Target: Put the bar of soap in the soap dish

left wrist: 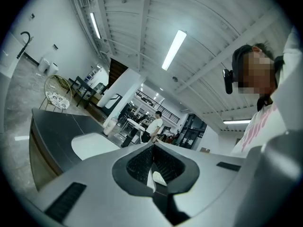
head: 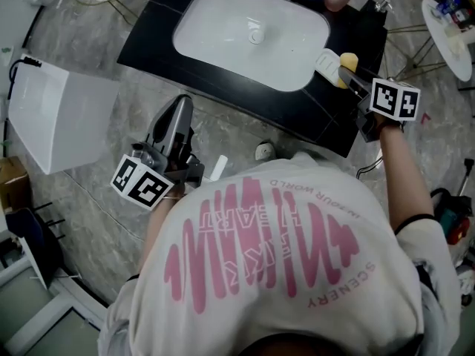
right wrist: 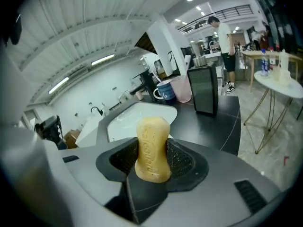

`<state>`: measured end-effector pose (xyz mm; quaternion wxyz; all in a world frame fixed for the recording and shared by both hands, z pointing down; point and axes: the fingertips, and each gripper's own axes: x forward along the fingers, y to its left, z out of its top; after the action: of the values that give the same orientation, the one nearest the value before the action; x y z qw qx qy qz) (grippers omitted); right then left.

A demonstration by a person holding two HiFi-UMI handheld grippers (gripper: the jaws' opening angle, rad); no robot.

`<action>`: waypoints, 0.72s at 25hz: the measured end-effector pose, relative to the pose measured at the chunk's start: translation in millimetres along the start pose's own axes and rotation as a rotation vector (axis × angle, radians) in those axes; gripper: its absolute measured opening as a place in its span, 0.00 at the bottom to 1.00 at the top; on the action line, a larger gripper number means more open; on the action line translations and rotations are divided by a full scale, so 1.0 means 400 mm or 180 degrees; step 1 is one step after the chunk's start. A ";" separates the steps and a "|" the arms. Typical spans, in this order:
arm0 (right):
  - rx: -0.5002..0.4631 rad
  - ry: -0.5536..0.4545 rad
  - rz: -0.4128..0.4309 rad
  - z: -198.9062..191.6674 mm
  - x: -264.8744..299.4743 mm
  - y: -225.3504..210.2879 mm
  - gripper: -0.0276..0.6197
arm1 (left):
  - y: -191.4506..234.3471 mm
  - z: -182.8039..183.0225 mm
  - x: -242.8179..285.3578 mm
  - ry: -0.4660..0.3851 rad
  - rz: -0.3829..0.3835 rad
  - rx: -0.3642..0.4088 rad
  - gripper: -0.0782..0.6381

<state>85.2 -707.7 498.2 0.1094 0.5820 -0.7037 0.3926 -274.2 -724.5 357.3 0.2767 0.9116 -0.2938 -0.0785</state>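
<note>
**Bar of soap** [right wrist: 152, 146]. Yellow, waisted, with lettering pressed into one face. It stands upright between the pads of your right tongs [head: 354, 77], which are closed on its narrow middle. Its upper half stands proud of the pads.

**Soap dish** [head: 325, 62]. White and ridged, on the black counter [head: 223, 81] at the right rim of the sink basin [head: 223, 28]. The soap hangs just beside it. Whether the two touch cannot be told.

**Left tongs** [left wrist: 152, 161]. Closed together with nothing in them, held off the counter over the floor.

**Handling (a judgement).** You appear to be at the placing step.
- Bring the soap over the dish's middle.
- Tip it so a broad face meets the ridges.
- Lower it until it rests, and only then part the tongs.
- Release low: the bar is likely slick, and a drop could send it skidding into the basin.
- Your left tongs are not needed here.
</note>
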 end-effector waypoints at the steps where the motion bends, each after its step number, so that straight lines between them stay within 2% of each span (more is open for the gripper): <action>1: -0.0126 0.0084 -0.0065 -0.002 0.008 -0.002 0.34 | 0.009 0.000 0.005 0.0012 -0.0022 -0.0011 0.12; 4: -0.0372 0.0302 -0.0212 -0.017 0.028 -0.008 0.34 | 0.027 -0.004 0.015 0.0037 -0.0068 -0.0069 0.12; 9: -0.0543 0.0462 -0.0332 -0.031 0.038 -0.020 0.34 | 0.044 -0.016 0.007 0.0048 -0.0033 -0.0148 0.12; 14: -0.0830 0.0671 -0.0339 -0.039 0.058 -0.028 0.34 | 0.060 -0.022 -0.009 0.0033 0.0084 -0.0176 0.12; 18: -0.0907 0.0899 -0.0239 -0.055 0.079 -0.032 0.34 | 0.056 -0.017 -0.012 -0.0019 0.0145 -0.0171 0.12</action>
<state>80.7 -716.0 537.7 0.3028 0.5257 -0.7076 0.3623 -287.2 -733.9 375.1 0.3019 0.8966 -0.3131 -0.0828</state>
